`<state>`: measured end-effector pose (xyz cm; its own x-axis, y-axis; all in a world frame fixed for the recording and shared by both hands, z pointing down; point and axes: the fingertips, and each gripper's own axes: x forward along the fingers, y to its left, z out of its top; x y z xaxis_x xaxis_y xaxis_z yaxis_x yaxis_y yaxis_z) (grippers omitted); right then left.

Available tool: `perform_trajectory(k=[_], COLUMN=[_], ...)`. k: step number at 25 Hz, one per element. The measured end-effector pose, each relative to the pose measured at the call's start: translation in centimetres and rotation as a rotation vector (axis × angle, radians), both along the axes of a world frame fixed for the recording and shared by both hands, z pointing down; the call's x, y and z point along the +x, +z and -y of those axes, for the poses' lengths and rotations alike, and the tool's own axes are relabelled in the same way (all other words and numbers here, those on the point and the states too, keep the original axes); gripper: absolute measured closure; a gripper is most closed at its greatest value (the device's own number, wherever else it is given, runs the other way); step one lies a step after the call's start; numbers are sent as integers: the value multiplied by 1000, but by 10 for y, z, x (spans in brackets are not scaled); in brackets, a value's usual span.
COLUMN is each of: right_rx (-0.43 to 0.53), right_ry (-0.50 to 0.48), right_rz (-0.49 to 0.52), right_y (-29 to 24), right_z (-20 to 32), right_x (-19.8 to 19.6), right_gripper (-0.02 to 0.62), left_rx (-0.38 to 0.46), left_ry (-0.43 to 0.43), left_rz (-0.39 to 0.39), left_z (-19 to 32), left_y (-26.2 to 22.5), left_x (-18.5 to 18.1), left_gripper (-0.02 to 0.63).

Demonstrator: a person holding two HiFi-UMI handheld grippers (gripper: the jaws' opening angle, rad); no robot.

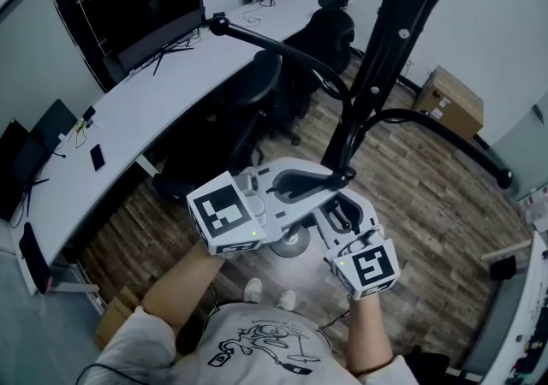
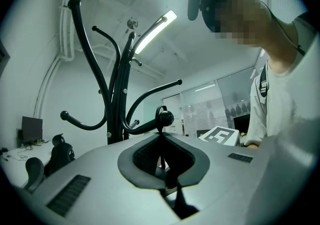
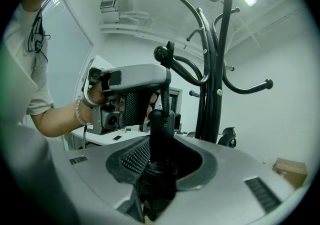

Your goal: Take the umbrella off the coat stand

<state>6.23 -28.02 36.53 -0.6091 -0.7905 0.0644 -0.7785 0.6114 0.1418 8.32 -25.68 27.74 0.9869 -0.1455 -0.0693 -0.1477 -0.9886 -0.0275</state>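
Black umbrella handle (image 3: pixel 162 125) is standing upright, the right gripper (image 3: pixel 162 141) clamping it; the left gripper (image 2: pixel 161 137) is pinching its strap (image 2: pixel 160 159) just below the coat-stand hook (image 2: pixel 166 117).

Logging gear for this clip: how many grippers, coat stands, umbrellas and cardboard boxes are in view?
Grippers: 2, the left gripper and the right gripper
Coat stand: 1
Umbrella: 1
Cardboard box: 1
Total: 5
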Motion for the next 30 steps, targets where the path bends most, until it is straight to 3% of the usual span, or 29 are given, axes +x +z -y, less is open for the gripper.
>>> perform_trajectory(k=[8, 13, 21, 30], right_rx=[-26, 10, -90, -103], right_ry=[12, -3, 31, 36], right_rz=[-18, -6, -51, -35], right_y=[-1, -3, 7, 7], right_z=[-7, -8, -16, -26], right_x=[1, -3, 2, 3], right_gripper=[448, 448, 449, 448], left_rx=[1, -2, -2, 58], left_ry=[6, 13, 24, 48], left_rz=[-3, -16, -17, -22], left_z=[-8, -11, -19, -34], left_y=[-2, -2, -2, 0], left_x=[-2, -3, -3, -4], left_gripper=[581, 581, 581, 581])
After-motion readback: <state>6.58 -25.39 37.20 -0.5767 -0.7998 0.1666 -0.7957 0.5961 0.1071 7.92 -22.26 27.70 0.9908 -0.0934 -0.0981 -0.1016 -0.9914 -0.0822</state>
